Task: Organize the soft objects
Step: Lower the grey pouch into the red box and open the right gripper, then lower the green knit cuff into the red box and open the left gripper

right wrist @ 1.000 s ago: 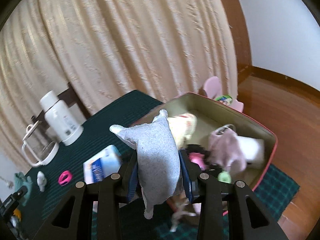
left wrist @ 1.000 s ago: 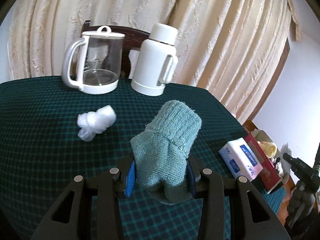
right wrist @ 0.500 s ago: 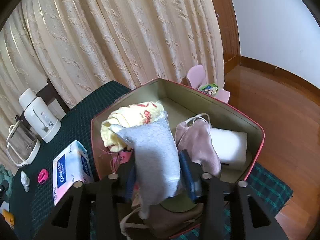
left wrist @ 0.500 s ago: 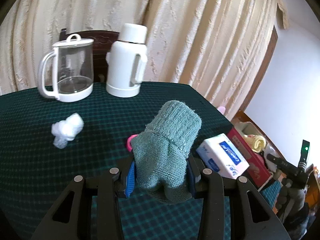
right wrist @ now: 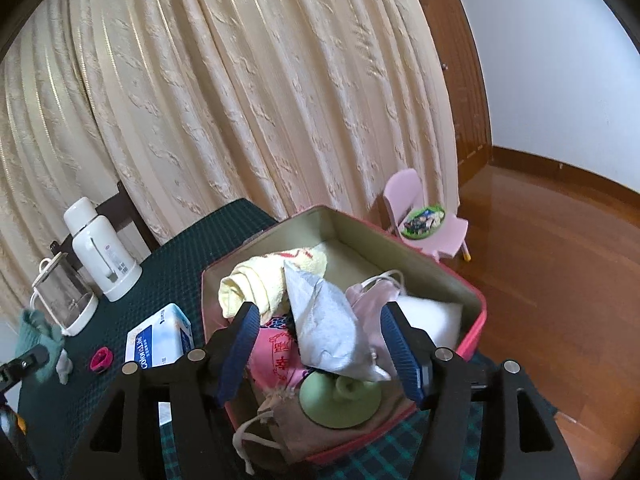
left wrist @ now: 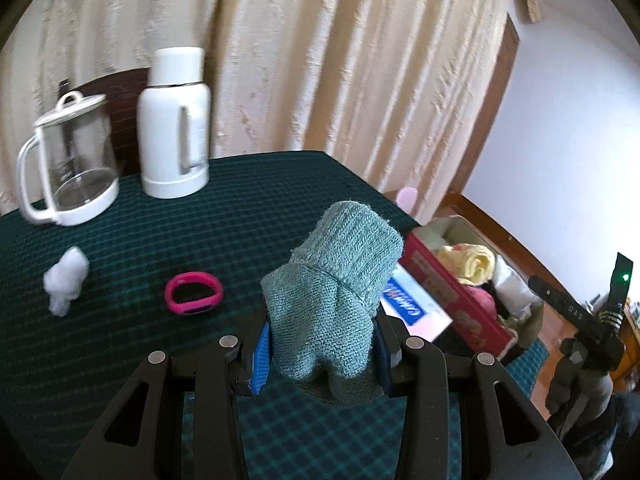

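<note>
Pinching a teal knitted sock (left wrist: 334, 300), the left hand-held gripper (left wrist: 320, 354) fills the lower centre. The right hand-held gripper (right wrist: 320, 350) is spread wide; between its fingers a grey sock (right wrist: 328, 320), seemingly loose, lies in the red box (right wrist: 476, 320). A pink wristband (left wrist: 193, 293) lies farther left on the desk (left wrist: 248, 216).

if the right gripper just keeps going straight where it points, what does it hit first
Most likely the grey cloth, lying between the open right gripper fingers, on the pile inside the red box. Depth is hard to judge, so the gap is unclear.
</note>
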A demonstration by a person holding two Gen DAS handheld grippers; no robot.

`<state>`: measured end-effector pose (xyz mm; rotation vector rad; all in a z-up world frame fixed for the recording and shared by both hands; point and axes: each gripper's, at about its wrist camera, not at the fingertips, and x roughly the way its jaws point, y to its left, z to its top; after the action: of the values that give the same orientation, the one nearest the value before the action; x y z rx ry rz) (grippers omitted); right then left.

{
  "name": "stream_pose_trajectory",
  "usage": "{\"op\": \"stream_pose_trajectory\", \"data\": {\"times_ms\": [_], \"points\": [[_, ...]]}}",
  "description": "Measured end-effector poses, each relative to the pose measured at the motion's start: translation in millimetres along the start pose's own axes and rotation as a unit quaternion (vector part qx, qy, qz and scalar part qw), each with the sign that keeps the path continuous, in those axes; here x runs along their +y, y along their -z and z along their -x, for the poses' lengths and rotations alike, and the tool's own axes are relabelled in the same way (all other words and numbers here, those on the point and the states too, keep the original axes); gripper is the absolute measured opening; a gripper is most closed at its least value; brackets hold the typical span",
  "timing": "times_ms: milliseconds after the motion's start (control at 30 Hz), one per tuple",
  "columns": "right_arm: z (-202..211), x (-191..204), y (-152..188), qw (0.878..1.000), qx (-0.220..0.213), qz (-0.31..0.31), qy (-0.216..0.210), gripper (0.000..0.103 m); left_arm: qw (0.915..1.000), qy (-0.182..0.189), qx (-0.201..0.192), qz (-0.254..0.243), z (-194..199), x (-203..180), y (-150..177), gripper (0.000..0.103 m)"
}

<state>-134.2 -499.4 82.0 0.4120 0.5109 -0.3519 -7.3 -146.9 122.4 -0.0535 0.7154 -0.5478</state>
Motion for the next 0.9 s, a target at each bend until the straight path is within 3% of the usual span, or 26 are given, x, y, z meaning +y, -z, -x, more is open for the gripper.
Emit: {"op": "stream_pose_trajectory", "data": {"times_ms": [400, 900], "points": [[19, -20, 3, 0.999, -0.041, 0.018, 0.015, 0.066, 0.9968, 0.049, 0.031, -0.055, -41, -77, -10, 0.041], [15, -47, 5, 0.999, -0.037, -0.007, -0.007, 0.066, 0.9916, 0.060, 0.056, -0.100, -112, -146, -33, 0.041]]}}
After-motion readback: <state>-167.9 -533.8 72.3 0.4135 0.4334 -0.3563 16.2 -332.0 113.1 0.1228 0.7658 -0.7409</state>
